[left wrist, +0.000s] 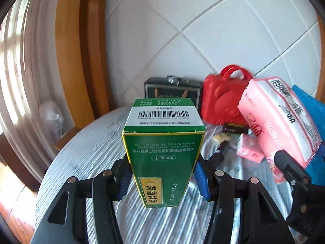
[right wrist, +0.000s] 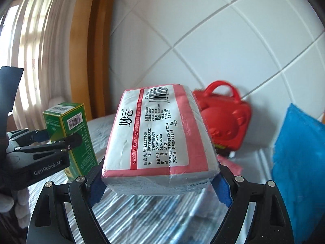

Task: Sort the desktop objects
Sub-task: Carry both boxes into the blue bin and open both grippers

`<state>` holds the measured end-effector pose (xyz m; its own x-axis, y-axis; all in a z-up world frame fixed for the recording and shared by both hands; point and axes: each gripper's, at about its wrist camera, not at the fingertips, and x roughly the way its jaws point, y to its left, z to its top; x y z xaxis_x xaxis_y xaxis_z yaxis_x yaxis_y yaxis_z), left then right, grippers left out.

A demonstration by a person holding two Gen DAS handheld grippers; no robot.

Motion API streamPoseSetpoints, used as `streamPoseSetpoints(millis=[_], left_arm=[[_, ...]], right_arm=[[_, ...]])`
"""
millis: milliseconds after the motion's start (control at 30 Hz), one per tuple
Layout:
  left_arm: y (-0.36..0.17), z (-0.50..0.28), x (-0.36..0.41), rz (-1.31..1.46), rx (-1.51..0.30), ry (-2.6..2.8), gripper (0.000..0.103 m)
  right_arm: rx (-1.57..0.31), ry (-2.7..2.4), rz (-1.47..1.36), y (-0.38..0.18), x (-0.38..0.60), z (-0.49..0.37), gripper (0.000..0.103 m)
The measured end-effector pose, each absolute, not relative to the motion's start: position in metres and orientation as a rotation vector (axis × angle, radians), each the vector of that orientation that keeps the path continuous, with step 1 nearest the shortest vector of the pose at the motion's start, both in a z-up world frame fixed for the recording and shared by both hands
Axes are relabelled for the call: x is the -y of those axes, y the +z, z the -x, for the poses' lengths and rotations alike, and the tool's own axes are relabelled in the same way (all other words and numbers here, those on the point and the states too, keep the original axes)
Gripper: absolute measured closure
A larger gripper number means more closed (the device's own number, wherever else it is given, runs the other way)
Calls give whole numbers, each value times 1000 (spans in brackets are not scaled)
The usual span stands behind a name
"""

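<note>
Blue pads of our left tongs (left wrist: 162, 181) pinch a tall green box (left wrist: 163, 148) by its two narrow sides, and it hangs clear above the striped desk (left wrist: 85, 154). On the other side, our right tongs (right wrist: 158, 185) clamp a pink tissue pack (right wrist: 160, 134) across its full width, also lifted off the desk.

We judge this to be the carry step, both things up and on their way to a sorting spot. To do it well, we want the box kept upright and the two loads held well apart, since in the left view the pack rides just beside the box. The pack is soft, so the grip should stay firm but not crush it.

That box is glossy card, green with a yellow edge, a white barcode label on top. Our pack is plastic-wrapped, pink-bordered, with a white printed panel. Behind them sit a red bag (right wrist: 225, 120) and a dark box (left wrist: 172, 91) against the tiled wall (left wrist: 203, 30).
</note>
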<state>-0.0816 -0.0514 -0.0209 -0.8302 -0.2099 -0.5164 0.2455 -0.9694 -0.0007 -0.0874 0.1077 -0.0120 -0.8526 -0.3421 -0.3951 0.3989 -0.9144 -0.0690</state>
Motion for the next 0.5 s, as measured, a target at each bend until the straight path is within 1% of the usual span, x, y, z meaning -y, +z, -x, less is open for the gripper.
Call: streamPoseSetpoints(millis=[233,500], left_arm=[[37,77,-18,-621,-35,-2962,50],[113,73,-135,-385,1,-3190,50]], right_arm=[[-151,-2904,-397,53,-178,55,15],[-102,-3148,-298,120,-285,27,15]])
